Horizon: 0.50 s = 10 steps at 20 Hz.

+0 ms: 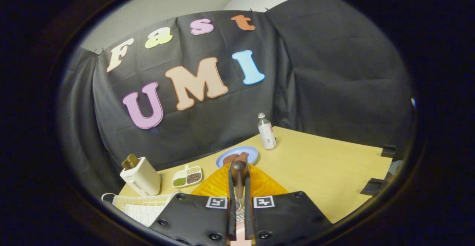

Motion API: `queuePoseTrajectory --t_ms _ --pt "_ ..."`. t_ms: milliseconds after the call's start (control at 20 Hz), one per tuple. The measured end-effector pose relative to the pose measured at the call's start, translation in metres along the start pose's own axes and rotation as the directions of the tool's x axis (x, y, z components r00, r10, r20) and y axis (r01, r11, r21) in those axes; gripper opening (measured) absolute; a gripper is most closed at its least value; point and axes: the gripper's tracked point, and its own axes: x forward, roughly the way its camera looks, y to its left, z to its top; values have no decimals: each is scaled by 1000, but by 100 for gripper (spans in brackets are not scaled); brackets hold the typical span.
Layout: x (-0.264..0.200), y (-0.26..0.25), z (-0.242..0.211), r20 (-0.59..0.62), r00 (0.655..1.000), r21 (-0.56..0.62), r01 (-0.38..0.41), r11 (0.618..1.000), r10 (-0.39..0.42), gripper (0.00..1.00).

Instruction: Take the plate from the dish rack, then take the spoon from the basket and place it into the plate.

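your gripper [239, 186] has its fingers closed tight on the spoon [239, 175], which stands up between them. the orange plate [219, 186] lies on the table [326, 171] just under and beyond the fingers, already out of the white dish rack [139, 207]. you only need to lower and let go. the bottle [267, 131] label is too small to read.

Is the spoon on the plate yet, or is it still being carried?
Not yet. The orange plate already lies on the table, out of the white dish rack, so that part looks done. The gripper is shut on the spoon, holding it over the plate. Left to do: let the spoon go onto the plate.
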Motion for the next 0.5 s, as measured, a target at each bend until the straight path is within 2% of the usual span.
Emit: queuePoseTrajectory --t_ms 200,350,500 --pt "-26 -5 11 10 1000 12 19 1000 -19 11" --pt "-47 -3 14 30 1000 35 -3 999 2 11" --pt "-57 -10 -4 11 1000 49 9 999 -10 11"
